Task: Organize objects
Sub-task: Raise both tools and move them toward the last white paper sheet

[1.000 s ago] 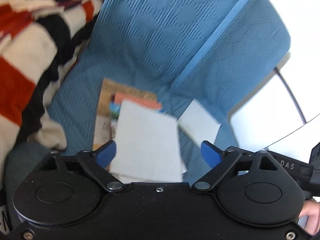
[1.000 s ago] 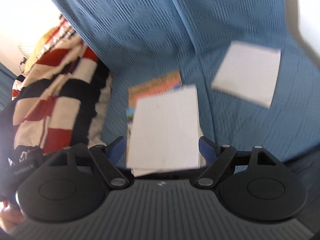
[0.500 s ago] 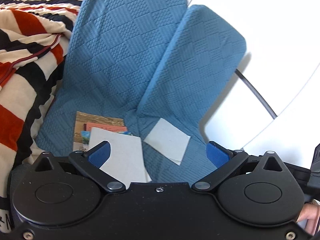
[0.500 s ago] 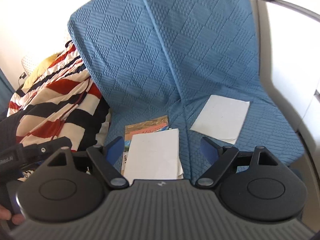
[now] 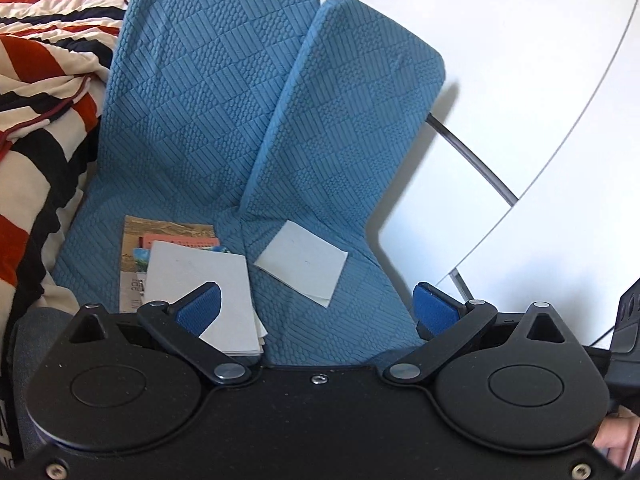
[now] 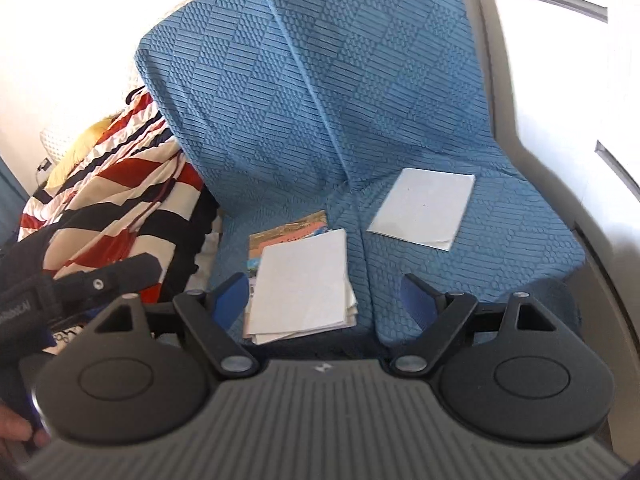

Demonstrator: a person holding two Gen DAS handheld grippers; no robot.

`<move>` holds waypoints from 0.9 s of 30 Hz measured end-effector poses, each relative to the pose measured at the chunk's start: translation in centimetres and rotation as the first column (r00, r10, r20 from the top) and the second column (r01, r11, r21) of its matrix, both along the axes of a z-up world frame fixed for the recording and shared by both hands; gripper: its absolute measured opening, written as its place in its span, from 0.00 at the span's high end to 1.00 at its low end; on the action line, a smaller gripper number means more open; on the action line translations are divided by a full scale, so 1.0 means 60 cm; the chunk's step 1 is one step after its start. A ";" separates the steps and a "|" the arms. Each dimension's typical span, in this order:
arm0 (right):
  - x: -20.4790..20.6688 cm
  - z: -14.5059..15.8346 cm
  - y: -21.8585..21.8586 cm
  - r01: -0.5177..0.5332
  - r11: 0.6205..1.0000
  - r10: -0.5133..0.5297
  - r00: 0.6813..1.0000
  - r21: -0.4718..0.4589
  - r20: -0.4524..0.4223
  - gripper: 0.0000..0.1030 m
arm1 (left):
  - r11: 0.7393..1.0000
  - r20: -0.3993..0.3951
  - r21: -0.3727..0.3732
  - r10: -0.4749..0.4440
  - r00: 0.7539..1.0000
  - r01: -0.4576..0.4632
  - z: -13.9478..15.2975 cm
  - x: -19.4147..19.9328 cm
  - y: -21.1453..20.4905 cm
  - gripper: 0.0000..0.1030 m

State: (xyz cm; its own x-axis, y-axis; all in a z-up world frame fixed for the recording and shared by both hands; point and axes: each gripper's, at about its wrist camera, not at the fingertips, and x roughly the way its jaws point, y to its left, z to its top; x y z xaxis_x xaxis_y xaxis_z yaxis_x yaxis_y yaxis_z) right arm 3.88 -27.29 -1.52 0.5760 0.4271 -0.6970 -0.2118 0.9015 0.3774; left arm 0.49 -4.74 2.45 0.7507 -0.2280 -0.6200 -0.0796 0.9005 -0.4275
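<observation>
In the left wrist view, the left gripper (image 5: 316, 304) stood released, its blue fingers (image 5: 200, 306) spread wide with nothing between them. Ahead and below lay a stack of papers (image 5: 200, 280) on the left blue cushion (image 5: 180, 120), its white top sheet partly behind the left finger (a coloured booklet (image 5: 168, 232) peeked out at the far end). A single white sheet (image 5: 302, 266) lay apart on the right blue cushion (image 5: 352, 140), past the seam and between the two fingers in the picture. A striped blanket (image 5: 40, 100) was bunched to the left. In the right wrist view, the right gripper (image 6: 320, 292) was likewise released and empty; the stack of papers (image 6: 300, 280) lay just ahead between its fingers, nearer the left one, and the single white sheet (image 6: 424, 206) rested farther off to the right. The other gripper's black finger (image 6: 108, 276) reached in from the left edge.
</observation>
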 end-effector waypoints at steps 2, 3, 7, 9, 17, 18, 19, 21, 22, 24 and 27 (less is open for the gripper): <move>-0.008 -0.004 -0.005 0.007 1.000 -0.007 1.000 -0.006 0.007 0.18 | 1.000 0.001 -0.002 -0.003 1.000 0.003 -0.003 -0.002 -0.003 0.01; -0.010 -0.006 -0.007 0.009 1.000 -0.009 1.000 -0.003 0.007 0.18 | 1.000 -0.002 -0.004 -0.002 1.000 0.002 -0.005 -0.001 -0.004 0.01; -0.012 -0.015 -0.011 0.012 1.000 -0.012 1.000 0.009 0.015 0.18 | 1.000 0.009 0.002 -0.013 1.000 0.013 -0.011 0.007 -0.007 0.01; -0.009 -0.021 -0.009 0.016 1.000 -0.016 1.000 -0.001 0.015 0.18 | 1.000 0.007 0.007 -0.016 1.000 0.016 -0.015 0.015 -0.007 0.01; 0.027 -0.058 0.004 0.053 0.999 -0.053 0.998 -0.008 -0.014 0.18 | 0.999 0.010 0.019 -0.042 0.999 0.042 -0.040 0.069 0.010 0.01; 0.034 -0.065 0.006 0.061 0.998 -0.061 0.998 -0.012 -0.016 0.18 | 0.999 0.010 0.022 -0.044 0.999 0.044 -0.046 0.078 0.013 0.01; 0.040 -0.071 0.007 0.068 0.998 -0.068 0.998 -0.013 -0.018 0.18 | 0.998 0.005 0.025 -0.052 0.999 0.052 -0.052 0.088 0.015 0.01; 0.053 -0.086 0.008 0.079 0.997 -0.079 0.997 -0.008 -0.023 0.18 | 0.997 0.008 0.025 -0.071 0.997 0.071 -0.066 0.107 0.018 0.01; 0.060 -0.094 0.009 0.082 0.997 -0.082 0.996 -0.009 -0.021 0.18 | 0.997 0.007 0.026 -0.067 0.998 0.066 -0.073 0.117 0.020 0.01; 0.075 -0.112 0.012 0.091 0.996 -0.092 0.995 -0.018 -0.025 0.18 | 0.998 0.001 0.029 -0.057 0.998 0.057 -0.088 0.136 0.024 0.01; 0.096 -0.136 0.016 0.102 0.995 -0.103 0.994 -0.010 -0.035 0.18 | 0.998 0.009 0.031 -0.057 0.998 0.056 -0.108 0.166 0.033 0.01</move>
State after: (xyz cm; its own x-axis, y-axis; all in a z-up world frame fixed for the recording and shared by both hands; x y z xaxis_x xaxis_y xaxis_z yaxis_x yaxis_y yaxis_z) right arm 9.67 -26.34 -9.65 0.5913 0.3615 -0.7209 -0.1046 0.9208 0.3759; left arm 10.44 -2.78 -4.05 0.7433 -0.2511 -0.6201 -0.0241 0.9162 -0.3999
